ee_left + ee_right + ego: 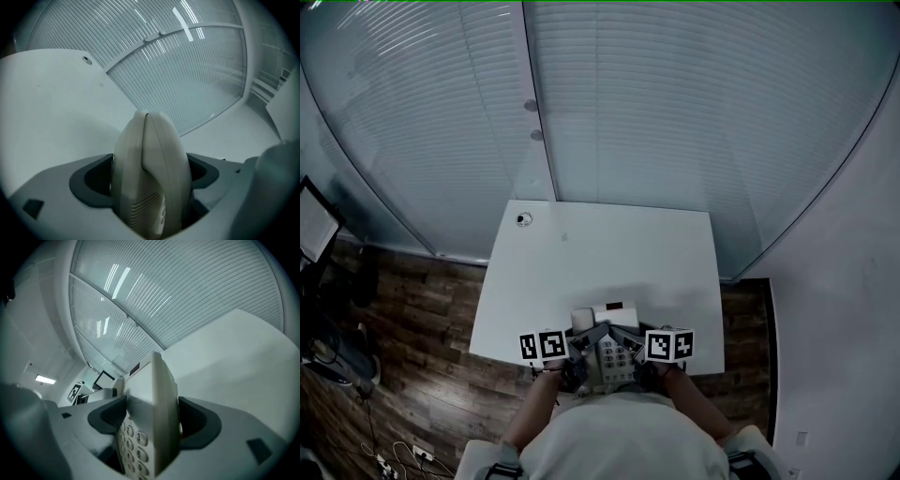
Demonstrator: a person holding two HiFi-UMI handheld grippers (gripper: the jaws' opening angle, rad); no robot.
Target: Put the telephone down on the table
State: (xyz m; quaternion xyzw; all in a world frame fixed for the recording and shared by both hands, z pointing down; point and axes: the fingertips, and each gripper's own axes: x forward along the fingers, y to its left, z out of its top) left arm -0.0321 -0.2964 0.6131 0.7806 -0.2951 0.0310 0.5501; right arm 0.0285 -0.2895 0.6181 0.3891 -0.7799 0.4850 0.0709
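A light grey desk telephone (607, 342) with a keypad is held over the near edge of the white table (600, 253) in the head view. My left gripper (572, 354) is shut on its left side, where the handset (150, 178) fills the left gripper view between the dark jaws. My right gripper (639, 356) is shut on the right side of the telephone body (150, 423), with keypad buttons showing in the right gripper view. Whether the telephone touches the table cannot be told.
A small round cable port (524, 219) sits at the table's far left corner. Glass walls with blinds (675, 112) stand beyond the table. Dark wood floor (403, 328) lies to the left, with a monitor (314, 220) and cables at the far left.
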